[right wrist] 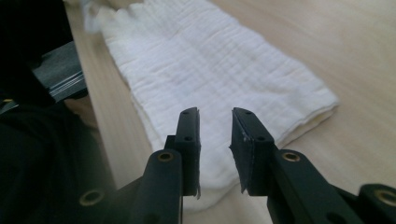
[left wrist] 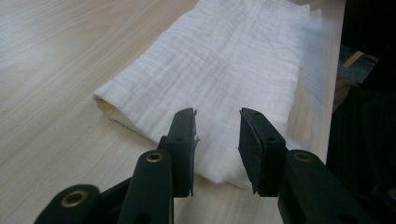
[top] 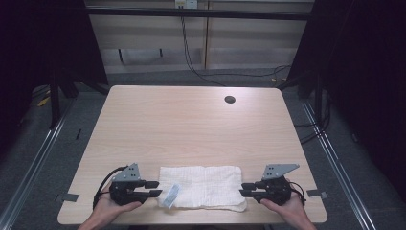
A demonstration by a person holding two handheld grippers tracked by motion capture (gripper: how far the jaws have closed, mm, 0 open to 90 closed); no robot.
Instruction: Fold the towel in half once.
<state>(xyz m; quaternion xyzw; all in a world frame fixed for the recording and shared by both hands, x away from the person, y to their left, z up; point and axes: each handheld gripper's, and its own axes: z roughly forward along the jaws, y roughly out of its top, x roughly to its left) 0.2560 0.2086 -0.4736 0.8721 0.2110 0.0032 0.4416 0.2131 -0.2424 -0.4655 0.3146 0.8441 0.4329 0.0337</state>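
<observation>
Folded white cloth (top: 203, 186) lies flat near the front edge of the wooden table (top: 191, 124), seen from the high view as a long rectangle running left to right, with a small pale label (top: 171, 195) on its left end. Left gripper (top: 154, 188) sits just off the cloth's left end, right gripper (top: 245, 189) just off its right end; both point inward toward each other, each held in a hand at the table's front edge. Left gripper view: left gripper (left wrist: 217, 135) has jaws apart with a clear gap, nothing pinched; the cloth (left wrist: 224, 70) stretches away beyond the tips, its folded edge just under them. Right gripper view: right gripper (right wrist: 215, 135) likewise has jaws parted, pads not pressing anything; the cloth (right wrist: 210, 65) lies beneath and ahead of the tips, near the table edge.
</observation>
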